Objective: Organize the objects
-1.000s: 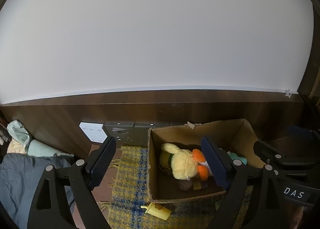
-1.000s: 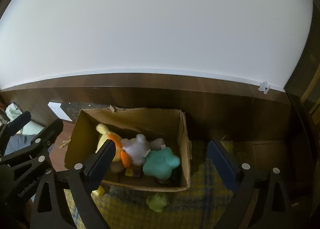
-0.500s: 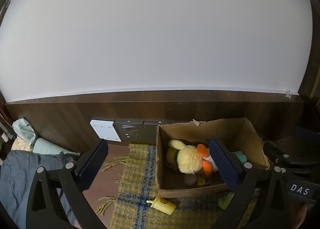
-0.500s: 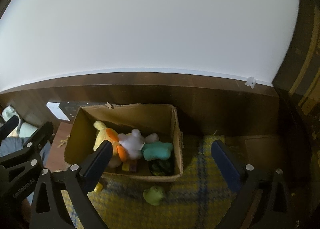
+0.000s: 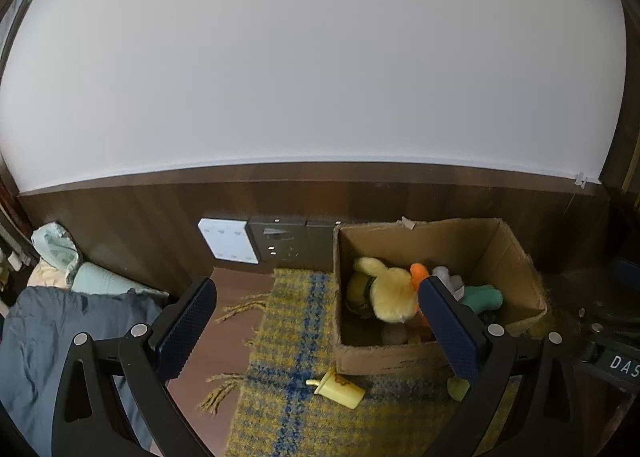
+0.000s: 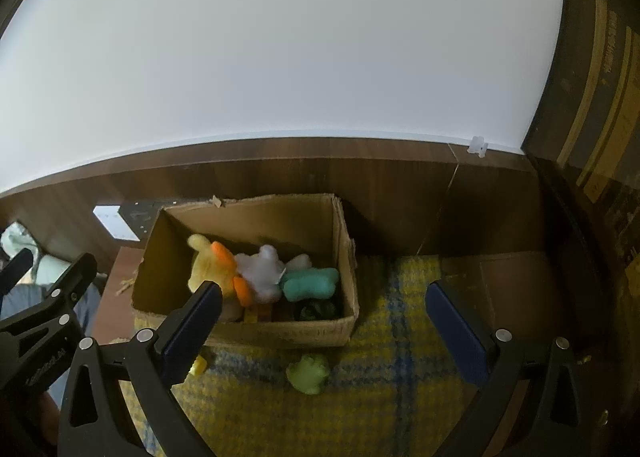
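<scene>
My right gripper (image 6: 320,321) hangs wide open with nothing between its blue pads, above a yellow and blue plaid rug (image 6: 400,397). Ahead, an open cardboard box (image 6: 280,333) sits on the rug against dark wood panelling. Inside lie a yellow plush duck (image 6: 208,269), a white plush (image 6: 262,269) and a teal bone-shaped plush (image 6: 310,284). A small green plush (image 6: 308,373) lies on the rug just in front of the box. My left gripper (image 6: 36,297) shows at the left edge.
</scene>
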{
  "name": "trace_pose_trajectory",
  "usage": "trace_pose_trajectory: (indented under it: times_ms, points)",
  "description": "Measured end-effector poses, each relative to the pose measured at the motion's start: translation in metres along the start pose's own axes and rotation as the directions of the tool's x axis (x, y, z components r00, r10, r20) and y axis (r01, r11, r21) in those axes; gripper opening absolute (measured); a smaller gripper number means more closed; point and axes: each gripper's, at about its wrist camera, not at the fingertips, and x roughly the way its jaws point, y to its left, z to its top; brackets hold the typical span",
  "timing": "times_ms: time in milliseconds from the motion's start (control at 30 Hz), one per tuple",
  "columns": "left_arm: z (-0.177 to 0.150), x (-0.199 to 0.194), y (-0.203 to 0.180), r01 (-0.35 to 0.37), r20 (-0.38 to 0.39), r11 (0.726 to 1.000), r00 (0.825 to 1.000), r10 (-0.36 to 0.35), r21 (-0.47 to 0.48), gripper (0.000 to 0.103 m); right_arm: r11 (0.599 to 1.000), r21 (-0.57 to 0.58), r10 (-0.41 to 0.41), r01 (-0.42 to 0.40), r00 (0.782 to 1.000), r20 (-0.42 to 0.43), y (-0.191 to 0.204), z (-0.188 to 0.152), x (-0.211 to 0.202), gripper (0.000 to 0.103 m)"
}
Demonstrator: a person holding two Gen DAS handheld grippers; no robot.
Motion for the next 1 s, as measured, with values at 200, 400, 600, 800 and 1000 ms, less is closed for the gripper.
trace_pose_trajectory:
  times_ms: [200,400,600,800,1000]
  points:
    - [-0.008,0.000,0.004,-0.014,0.002,1.000,1.000,0.014,0.001,0.103,1.000,0.003,-0.002,0.002,1.000,0.002,0.002,-0.009,-0.001,0.102]
    - [-0.016,0.004,0.006,-0.015,-0.004,1.000,1.000,0.015,0.008,0.103,1.000,0.012,-0.006,0.006,1.000,0.000,0.001,-0.018,0.000,0.102]
    - [-0.026,0.010,0.007,-0.009,-0.020,1.000,1.000,0.009,0.006,0.103,1.000,0.015,-0.010,0.010,1.000,-0.013,0.000,-0.027,0.006,0.102]
    - [-0.037,0.017,0.008,0.004,-0.032,1.000,0.999,-0.003,0.005,0.103,1.000,0.021,-0.013,0.013,1.000,-0.028,0.001,-0.038,0.013,0.102]
    - [-0.051,0.025,0.010,0.017,-0.053,1.000,0.998,-0.017,-0.004,0.103,1.000,0.023,-0.019,0.020,0.999,-0.044,0.003,-0.053,0.021,0.102]
